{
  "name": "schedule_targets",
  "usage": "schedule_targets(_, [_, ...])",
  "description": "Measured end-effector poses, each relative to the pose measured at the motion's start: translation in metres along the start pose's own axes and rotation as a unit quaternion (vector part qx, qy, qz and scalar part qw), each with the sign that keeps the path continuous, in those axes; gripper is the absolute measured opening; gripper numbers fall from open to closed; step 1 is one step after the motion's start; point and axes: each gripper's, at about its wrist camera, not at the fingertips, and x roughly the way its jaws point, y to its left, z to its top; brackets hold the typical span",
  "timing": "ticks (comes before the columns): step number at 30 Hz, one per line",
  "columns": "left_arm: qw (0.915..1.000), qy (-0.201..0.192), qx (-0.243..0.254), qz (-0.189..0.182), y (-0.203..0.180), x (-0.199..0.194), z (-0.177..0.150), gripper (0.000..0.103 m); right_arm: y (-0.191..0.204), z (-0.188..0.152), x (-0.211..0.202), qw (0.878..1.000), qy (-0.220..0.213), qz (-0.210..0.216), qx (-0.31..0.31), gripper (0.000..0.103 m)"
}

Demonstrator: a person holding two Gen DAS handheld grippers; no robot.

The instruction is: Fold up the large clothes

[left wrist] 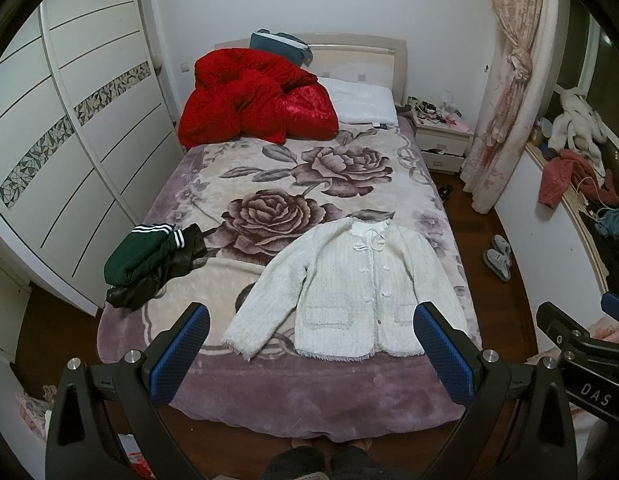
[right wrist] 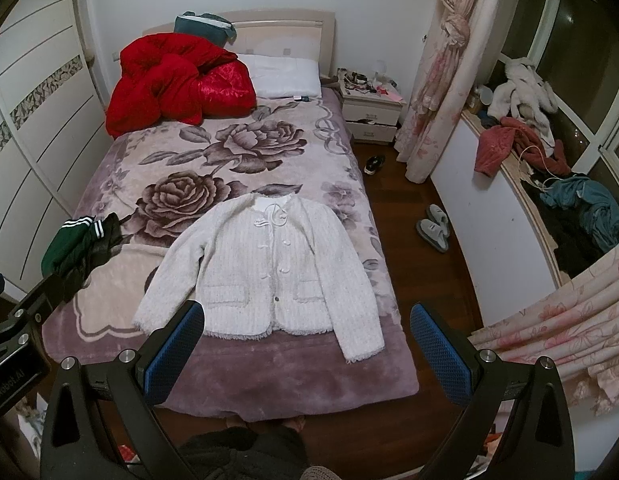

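The letters "DAS" are read in white on the black body of the right gripper [left wrist: 581, 320], at the lower right of the left wrist view. Print on the left gripper [right wrist: 25, 304], lower left of the right wrist view, cannot be read.

A cardigan [left wrist: 351, 292] lies flat near the bed's [left wrist: 269, 392] foot. Crumpled clothes [left wrist: 149, 264] sit left of it, a quilt [left wrist: 253, 100] behind.

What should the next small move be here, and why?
Probably lower the left claw onto the left sleeve cuff of the white cardigan, ready to fold that sleeve across the body. The cardigan lies flat and buttoned on the floral blanket, sleeves spread out, and both the left and the right claw hang open above it, holding nothing.
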Motion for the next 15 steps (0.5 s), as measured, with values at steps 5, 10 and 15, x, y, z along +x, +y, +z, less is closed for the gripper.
schedule_targets(5, [1.0, 0.001, 0.0, 0.0, 0.0, -0.001, 0.0, 0.103, 0.0, 0.0, 0.0, 1.0, 0.0, 0.002, 0.0, 0.103])
schedule_targets(10, [1.0, -0.001, 0.004, 0.003, -0.001, -0.002, 0.004, 0.103, 0.001, 0.0, 0.005, 1.0, -0.001, 0.0, 0.001, 0.103])
schedule_targets(15, [0.9994, -0.019, 0.017, 0.025, 0.001, 0.032, 0.027, 0.103, 0.003, 0.01, 0.014, 1.0, 0.011, 0.002, 0.026, 0.103])
